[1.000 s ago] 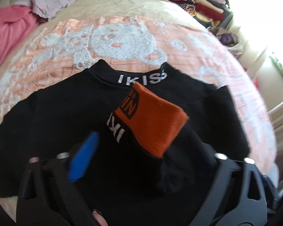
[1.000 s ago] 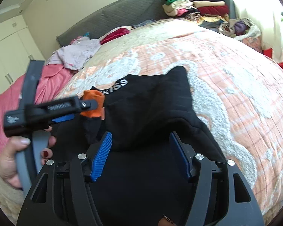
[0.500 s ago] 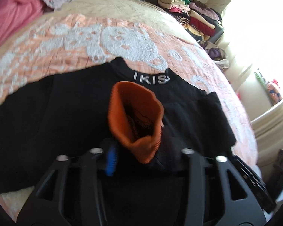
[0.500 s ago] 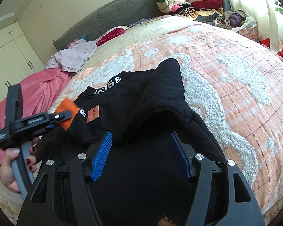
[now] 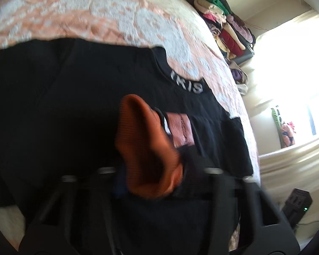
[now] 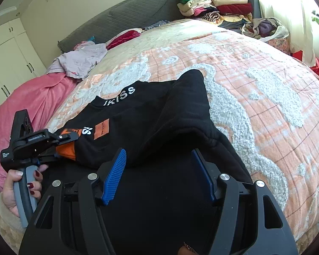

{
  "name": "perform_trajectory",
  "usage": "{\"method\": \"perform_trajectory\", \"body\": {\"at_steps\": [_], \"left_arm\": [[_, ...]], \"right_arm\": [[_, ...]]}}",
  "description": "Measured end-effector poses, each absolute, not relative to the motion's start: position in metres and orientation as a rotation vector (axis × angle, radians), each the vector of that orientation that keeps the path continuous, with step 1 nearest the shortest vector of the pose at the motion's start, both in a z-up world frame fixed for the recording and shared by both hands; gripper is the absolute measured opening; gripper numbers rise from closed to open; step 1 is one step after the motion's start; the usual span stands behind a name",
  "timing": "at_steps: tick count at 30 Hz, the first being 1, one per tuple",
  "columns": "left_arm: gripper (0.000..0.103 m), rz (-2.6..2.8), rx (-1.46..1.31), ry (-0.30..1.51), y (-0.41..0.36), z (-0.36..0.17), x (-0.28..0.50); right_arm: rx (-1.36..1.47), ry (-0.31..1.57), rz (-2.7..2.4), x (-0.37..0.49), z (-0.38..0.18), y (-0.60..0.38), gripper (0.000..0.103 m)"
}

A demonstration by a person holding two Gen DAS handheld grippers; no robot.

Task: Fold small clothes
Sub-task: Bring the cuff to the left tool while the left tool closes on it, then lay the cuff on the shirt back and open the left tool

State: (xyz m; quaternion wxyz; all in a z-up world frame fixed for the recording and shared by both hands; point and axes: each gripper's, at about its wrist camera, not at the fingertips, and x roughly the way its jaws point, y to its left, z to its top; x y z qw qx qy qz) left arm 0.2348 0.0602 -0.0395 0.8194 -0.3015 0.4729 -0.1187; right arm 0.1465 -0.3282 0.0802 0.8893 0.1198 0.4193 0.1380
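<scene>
Left wrist view (blurred). Black sweatshirt (image 5: 78, 110) lies spread on the bed (image 5: 100, 14), over the peach-and-white blanket, collar with white lettering (image 5: 187, 85) toward the bed's far edge. Orange ribbed cuff (image 5: 146, 148) of one sleeve stands up directly ahead of the left gripper (image 5: 153, 182). Its jaws have just been closing, and the cuff sits between them; jaws now together, clamped on the cuff. Pads themselves hidden by fabric. An orange patch (image 5: 180, 127) on the chest shows just beyond the cuff. Stack of folded clothes (image 5: 223, 25) sits past the far right corner of the bed. A dark box with a green light (image 5: 297, 204) is on the floor at lower right.

Right wrist view (sharp). Right gripper (image 6: 159, 182) hangs over the near part of the sweatshirt (image 6: 159, 116), blue pads (image 6: 114, 174) standing apart; black fabric lies below them, and I cannot tell whether the pads touch it. The right-hand side of the sweatshirt is folded inward, forming a raised ridge. Left gripper (image 6: 68, 138) at the garment's left side, pinching the orange cuff (image 6: 67, 152); a hand (image 6: 17, 189) with dark red nails grips its grey handle. Pink blanket (image 6: 27, 106) lies along the left edge of the bed (image 6: 265, 97); a pale lilac garment (image 6: 80, 60) lies near the grey headboard (image 6: 127, 17). Folded stack (image 6: 217, 6) at the far right corner.
</scene>
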Motion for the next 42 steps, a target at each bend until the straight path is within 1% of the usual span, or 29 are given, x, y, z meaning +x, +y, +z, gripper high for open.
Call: {"method": "perform_trajectory", "body": {"at_steps": [5, 13, 18, 23, 29, 31, 32, 34, 37, 39, 42], "left_arm": [[0.002, -0.267, -0.642, 0.973, 0.068, -0.033, 0.236], [0.002, -0.227, -0.545, 0.853, 0.08, 0.005, 0.217], [0.002, -0.209, -0.515, 0.887, 0.087, 0.002, 0.214], [0.007, -0.148, -0.478, 0.878, 0.099, 0.004, 0.209], [0.007, -0.133, -0.445, 0.847, 0.101, 0.016, 0.202], [0.011, -0.148, -0.419, 0.849, 0.093, 0.018, 0.202], [0.015, -0.155, -0.4, 0.849, 0.087, 0.019, 0.203], [0.016, -0.165, -0.36, 0.865, 0.075, 0.016, 0.206], [0.016, -0.162, -0.302, 0.936, 0.064, -0.003, 0.213], [0.016, -0.153, -0.293, 0.999, 0.063, -0.019, 0.216], [0.017, -0.149, -0.307, 1.039, 0.067, -0.035, 0.216]], "right_arm": [[0.24, 0.874, 0.263, 0.151, 0.079, -0.328, 0.062], [0.237, 0.868, 0.21, 0.158, 0.079, -0.333, 0.062], [0.216, 0.874, 0.191, 0.165, 0.078, -0.333, 0.062], [0.179, 0.88, 0.186, 0.176, 0.082, -0.329, 0.062], [0.122, 0.891, 0.244, 0.188, 0.084, -0.307, 0.062], [0.09, 0.905, 0.256, 0.195, 0.082, -0.294, 0.062], [0.08, 0.91, 0.262, 0.197, 0.081, -0.289, 0.062], [0.051, 0.923, 0.277, 0.202, 0.078, -0.278, 0.062], [0.018, 0.948, 0.287, 0.208, 0.07, -0.265, 0.062], [-0.001, 0.972, 0.279, 0.21, 0.063, -0.261, 0.062], [-0.003, 1.001, 0.259, 0.211, 0.054, -0.265, 0.062]]}}
